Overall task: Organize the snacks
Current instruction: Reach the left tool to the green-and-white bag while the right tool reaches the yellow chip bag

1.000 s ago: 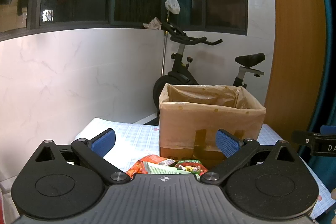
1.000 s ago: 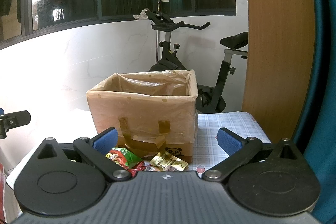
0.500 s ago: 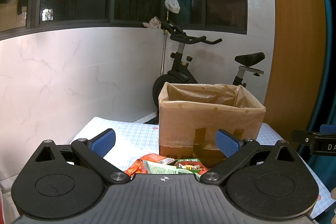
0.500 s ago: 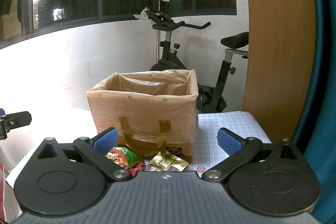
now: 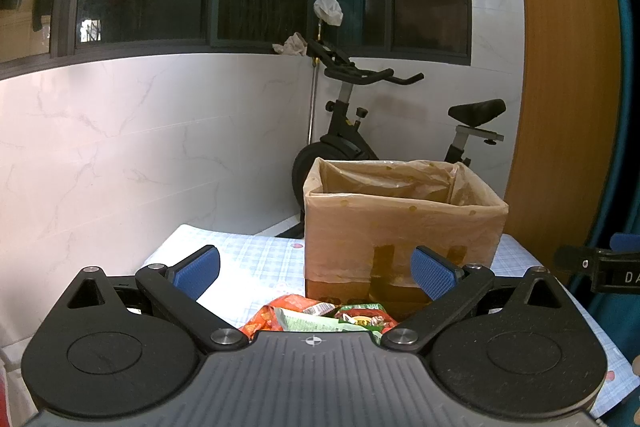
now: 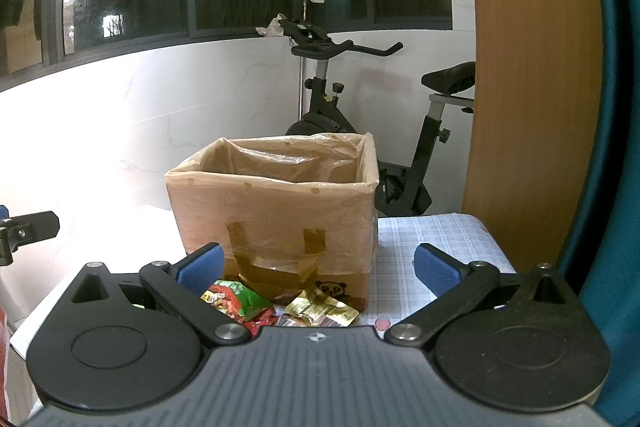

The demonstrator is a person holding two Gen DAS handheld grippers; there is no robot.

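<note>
The left gripper [image 5: 314, 269] and the right gripper [image 6: 318, 267] are both hanging above the near edge of the table [image 6: 436, 239], fingers spread wide and gripping nothing. The snacks [image 6: 280, 305] are lying in a loose heap on the table just in front of the box [image 6: 276, 211], touching or nearly touching its front wall; the box is standing open, lined with a thin plastic bag [image 6: 288, 155].

Risks, as I am judging them: the packets are overlapping, so closing on one could be dragging its neighbours along or sliding them off the near edge. The wrappers are looking slick and flat, so fingers may be pinching only a crinkled corner and losing it on the way up. The loose liner is sagging inward at the rim, and a packet could be catching on it rather than dropping in.

Each gripper's body is covering the near part of the heap, so the count of packets is unclear. The box's inside floor is not showing, and the labels are too small to read
</note>
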